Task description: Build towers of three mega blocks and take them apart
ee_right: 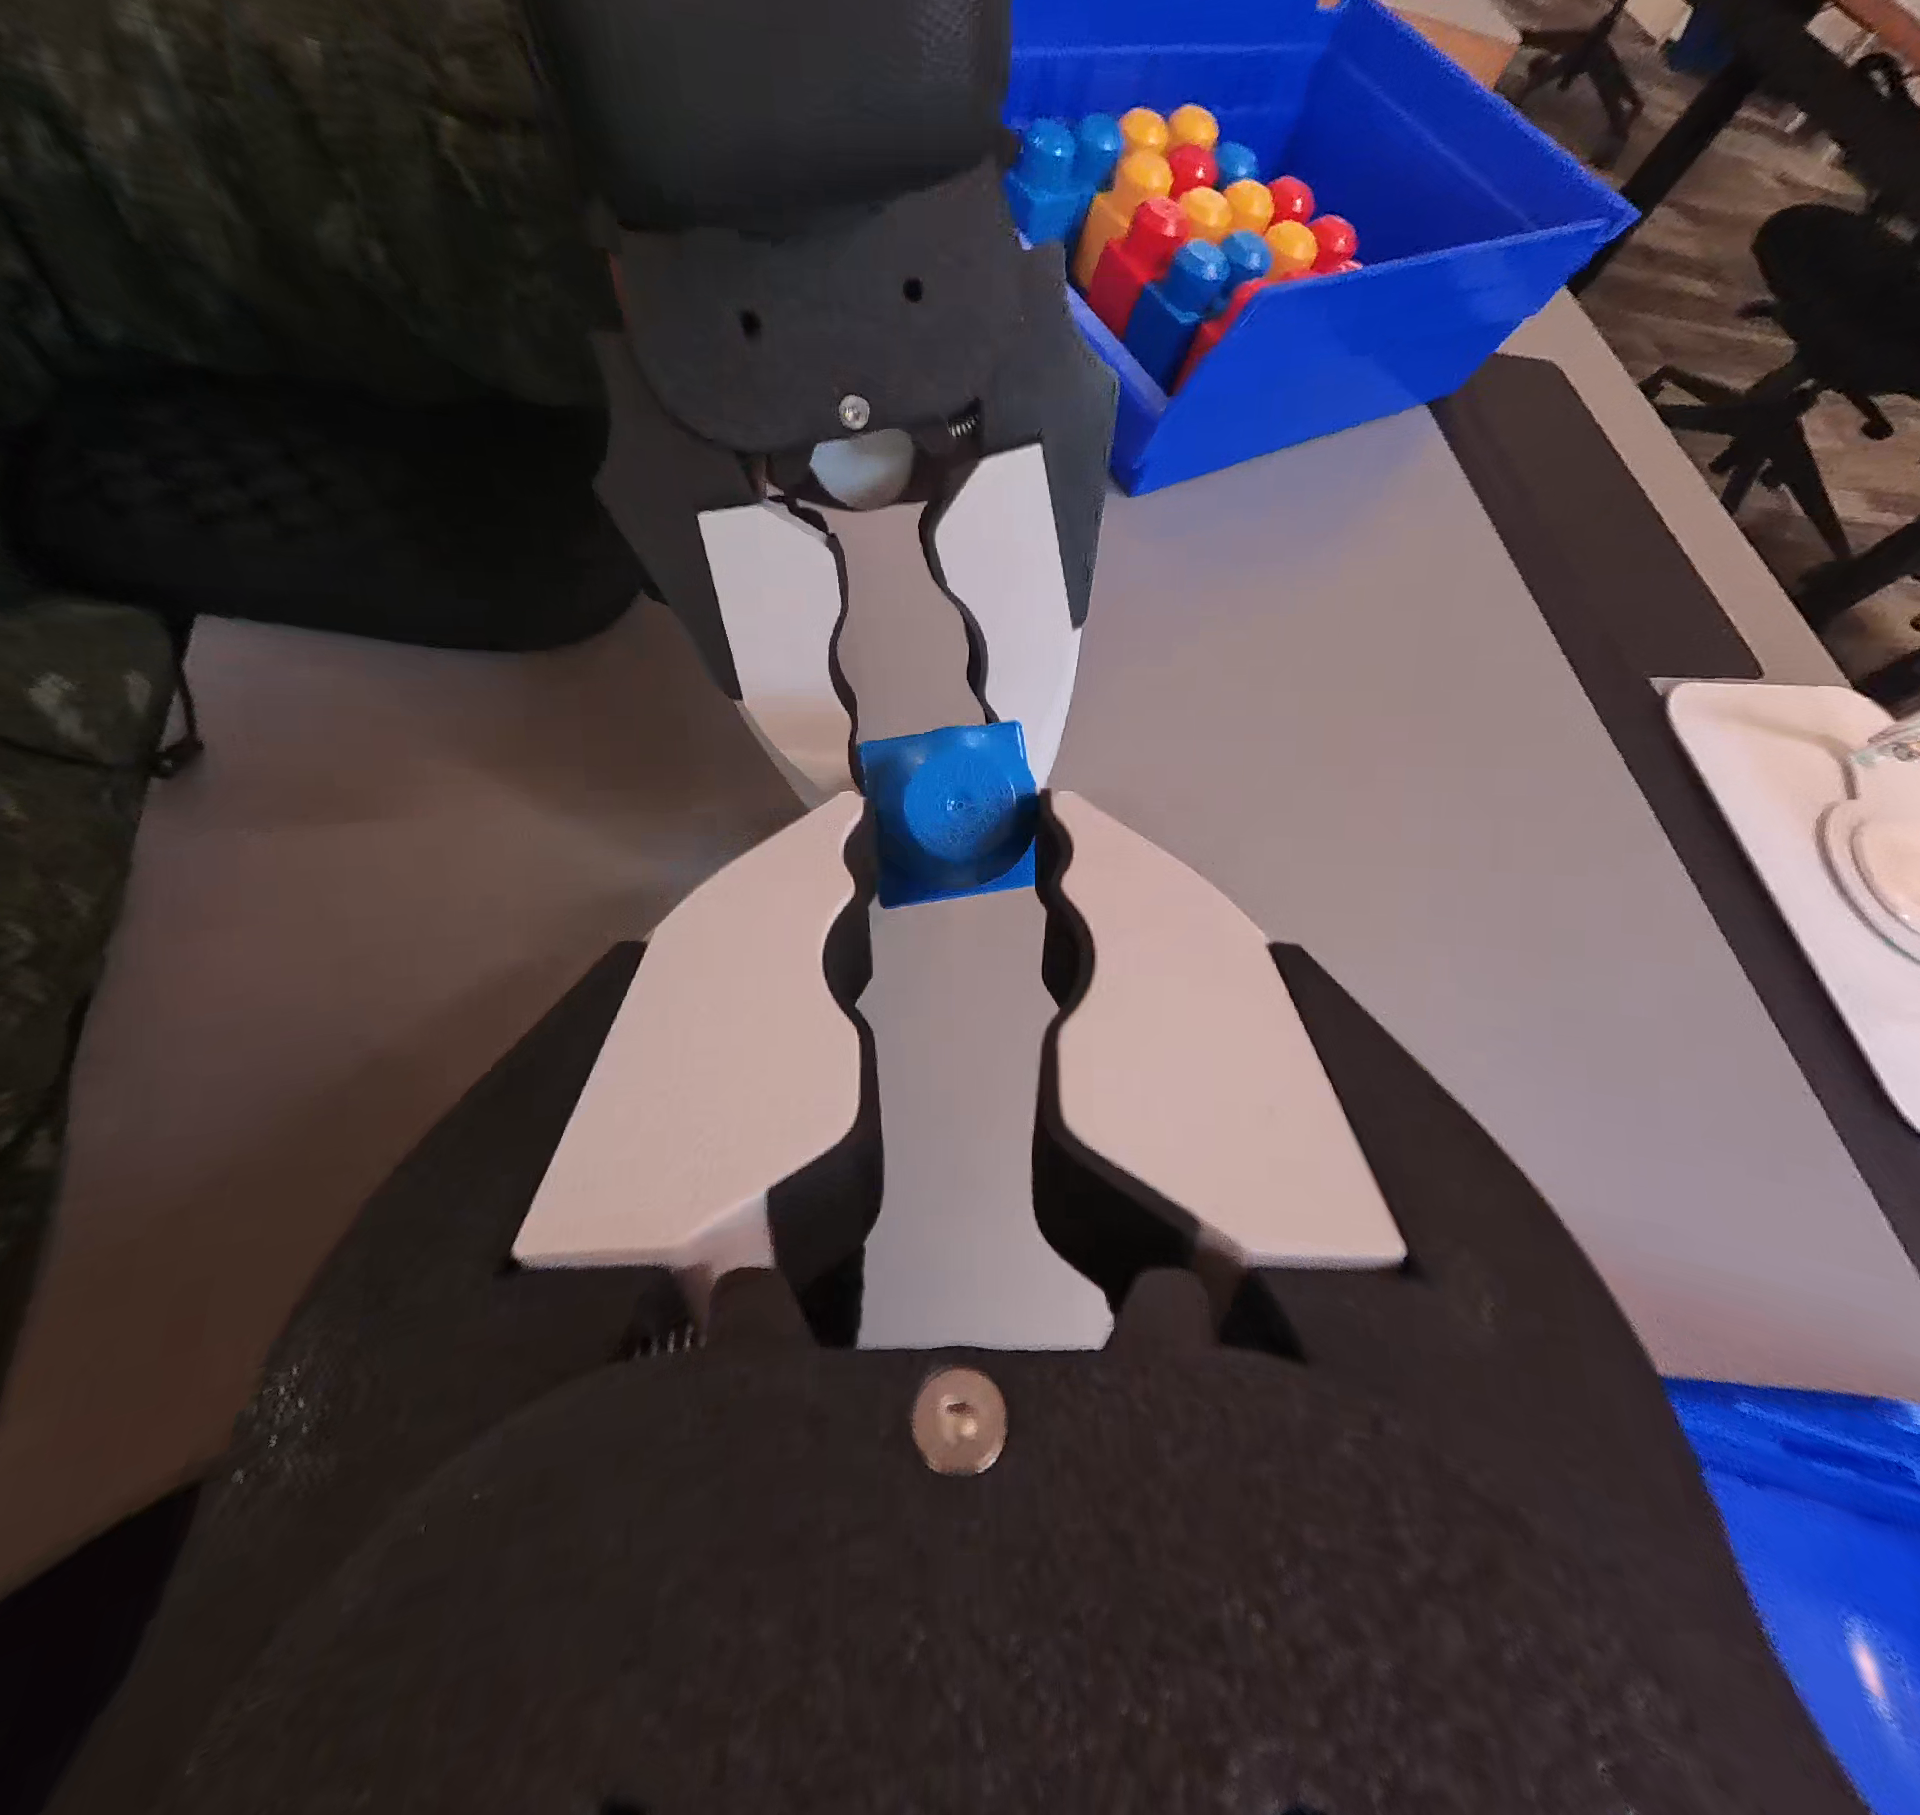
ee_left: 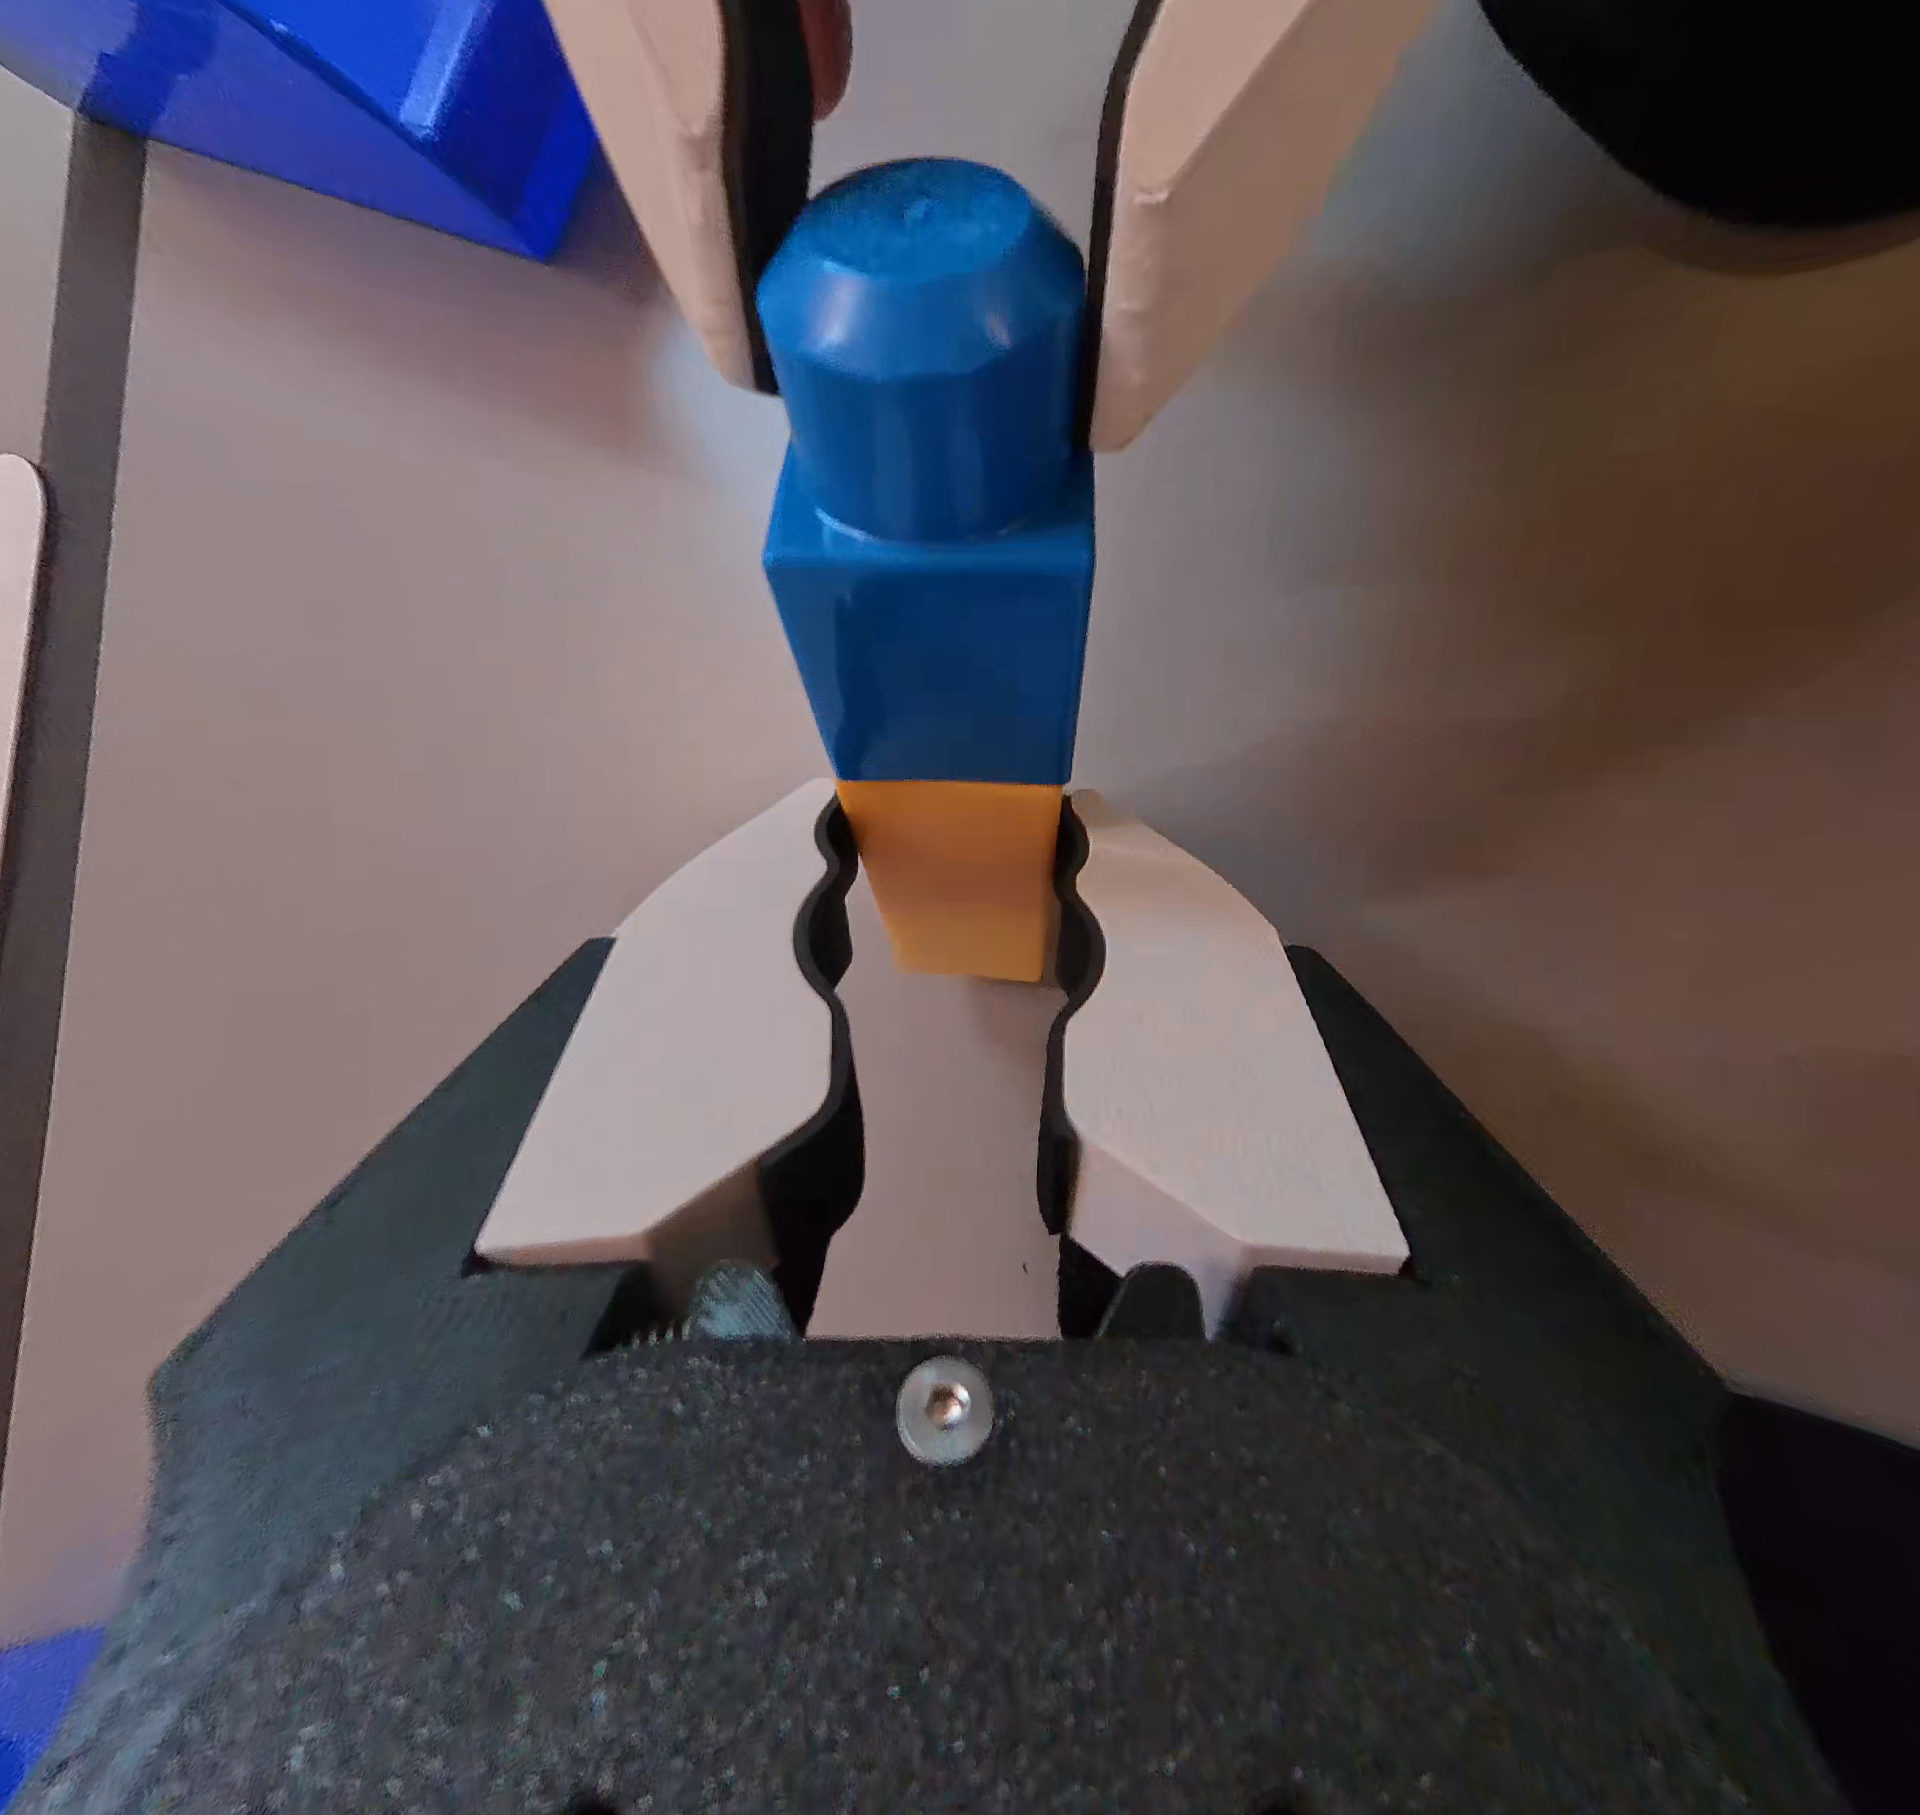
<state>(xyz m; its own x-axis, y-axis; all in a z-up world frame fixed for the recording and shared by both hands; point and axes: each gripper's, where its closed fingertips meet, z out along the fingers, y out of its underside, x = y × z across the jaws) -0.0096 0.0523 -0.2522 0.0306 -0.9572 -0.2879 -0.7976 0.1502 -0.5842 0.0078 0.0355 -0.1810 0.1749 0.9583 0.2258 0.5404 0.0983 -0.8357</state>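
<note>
The blue block (ee_left: 920, 560) and orange block (ee_left: 956, 877) are smooth, glossy plastic. The left gripper (ee_left: 951, 830) has a grainy matt black body, and the grey table (ee_left: 416, 726) looks smooth and matt.

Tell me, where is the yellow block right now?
In the left wrist view, the yellow block sits in the middle, pinched between the left gripper fingers, with the blue block joined to its far end.

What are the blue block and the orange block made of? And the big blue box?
Blue block: looks like hard, shiny plastic, with light glints on it. Orange block: probably plastic too, but duller. Blue box: seems stiff, smooth plastic with thin, flat walls.
</note>
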